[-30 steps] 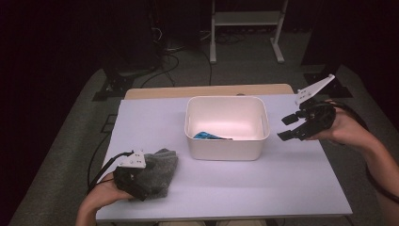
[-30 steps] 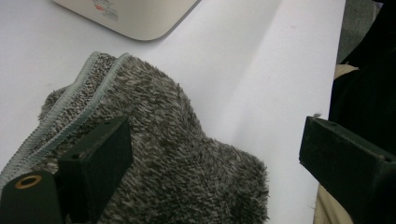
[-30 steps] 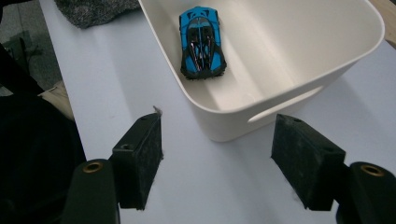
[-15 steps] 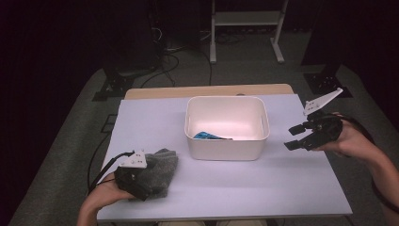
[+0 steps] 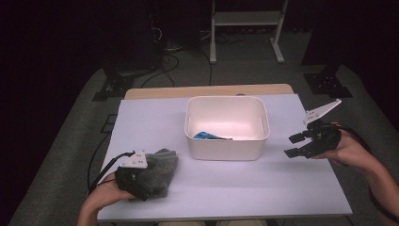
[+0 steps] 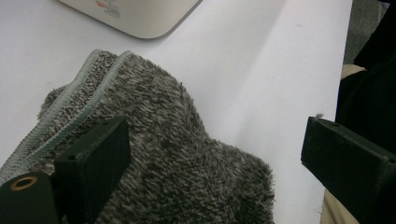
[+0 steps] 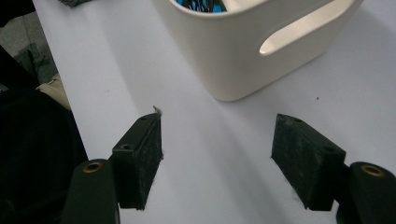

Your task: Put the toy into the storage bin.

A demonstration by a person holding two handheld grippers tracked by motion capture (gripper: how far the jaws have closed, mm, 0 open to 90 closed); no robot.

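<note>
A grey fuzzy cloth (image 5: pixel 159 168) lies bunched at the near left of the pale table (image 5: pixel 235 193). My left gripper (image 5: pixel 141 184) rests on it, held by a hand. In the left gripper view the jaws stand wide apart: one jaw lies on the cloth (image 6: pixel 163 149) and the other hangs out by the table's edge, so the left gripper (image 6: pixel 212 140) is open. My right gripper (image 5: pixel 294 145) hovers low to the right of the white tub (image 5: pixel 226 151), open and empty. In the right gripper view, bare table lies between the jaws of the right gripper (image 7: pixel 219 128).
The tub (image 7: pixel 224 60) sits mid-table with a handle slot in its side. A blue patterned item (image 5: pixel 207 136) lies on its floor. Beyond the table's far edge are a dark floor, cables and a white stand (image 5: pixel 244 28).
My right gripper has sunk toward the table beside the tub, its jaws as wide as before. The left gripper and the cloth have stayed put.
</note>
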